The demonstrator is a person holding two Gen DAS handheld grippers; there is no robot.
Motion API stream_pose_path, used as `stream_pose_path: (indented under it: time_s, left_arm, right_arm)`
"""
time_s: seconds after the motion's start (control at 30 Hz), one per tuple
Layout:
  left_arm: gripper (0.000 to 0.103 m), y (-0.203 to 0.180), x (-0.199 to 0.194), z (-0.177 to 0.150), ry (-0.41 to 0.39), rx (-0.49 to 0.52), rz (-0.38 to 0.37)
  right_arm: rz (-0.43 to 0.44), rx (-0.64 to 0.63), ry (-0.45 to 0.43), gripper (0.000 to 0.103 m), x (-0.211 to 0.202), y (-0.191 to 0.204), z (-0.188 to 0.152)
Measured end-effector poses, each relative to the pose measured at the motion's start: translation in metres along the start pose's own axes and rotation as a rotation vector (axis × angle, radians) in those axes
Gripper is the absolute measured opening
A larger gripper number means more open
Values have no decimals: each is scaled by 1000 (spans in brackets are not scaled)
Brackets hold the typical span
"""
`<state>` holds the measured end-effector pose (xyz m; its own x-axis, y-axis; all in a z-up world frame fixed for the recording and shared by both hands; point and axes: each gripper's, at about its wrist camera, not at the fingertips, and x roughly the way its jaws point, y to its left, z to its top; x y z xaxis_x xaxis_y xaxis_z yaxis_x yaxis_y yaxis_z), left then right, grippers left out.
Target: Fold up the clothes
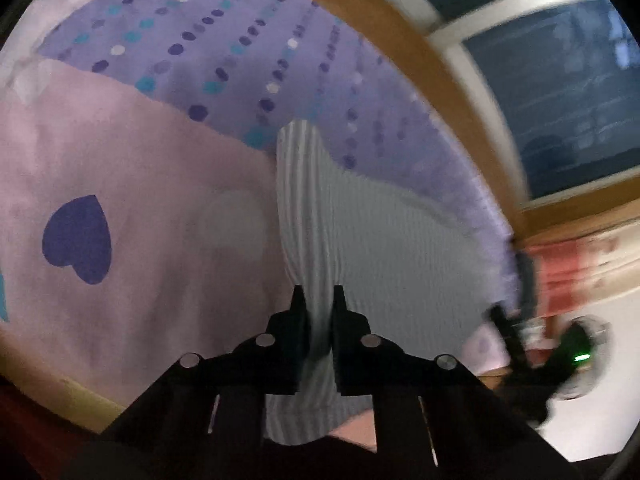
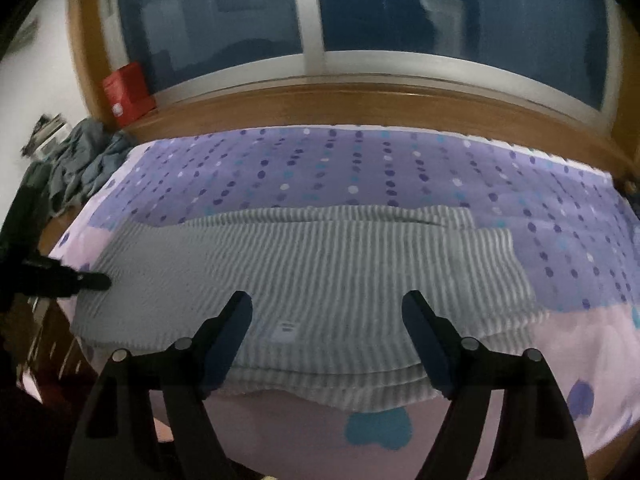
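A grey-and-white striped garment (image 2: pixel 320 272) lies folded in layers across the bed, its stacked edges nearest me. My right gripper (image 2: pixel 327 300) hovers open just above its near part, nothing between the fingers. My left gripper (image 1: pixel 319 300) is shut on a ridge of the striped garment (image 1: pixel 384 240), which runs up between its fingers. In the right wrist view the left gripper (image 2: pixel 94 280) shows as a dark tip at the garment's left edge. The right gripper (image 1: pixel 516 332) appears blurred at the far right of the left wrist view.
The bed cover (image 2: pixel 400 160) is purple with dotted lines at the back and pink (image 1: pixel 140 200) with hearts in front. A wooden sill (image 2: pixel 340 100) and dark window run behind it. A red box (image 2: pixel 126 92) and crumpled blue-grey clothes (image 2: pixel 80 164) sit at left.
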<state>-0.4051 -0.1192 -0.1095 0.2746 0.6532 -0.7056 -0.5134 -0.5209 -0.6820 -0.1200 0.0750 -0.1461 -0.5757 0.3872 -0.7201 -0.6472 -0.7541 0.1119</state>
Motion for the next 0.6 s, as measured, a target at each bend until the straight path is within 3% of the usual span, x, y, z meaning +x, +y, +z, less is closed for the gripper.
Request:
stream_pose_path:
  time_s: [0.13,0.37,0.5,0.57,0.6]
  left_arm:
    - [7,-8,-19,9,-17,14,-125]
    - [7,-81,-38,18,-67,184,-183]
    - [7,-137,-27,12,-110,291,-142]
    - [7,-161,-14,5,-117,288,-99]
    - [7,-171,-8,2,-119,287,-76]
  right_arm:
    - [-47,23,18,78,-5,16,0]
    - [-119,-61,-44,76,-6,30,6]
    - [-70,-324,-82,76,16,58,-8]
    - [-37,-470,-99,64,28,75,-16]
    - [-21,-543,-108,64,34,83,-20]
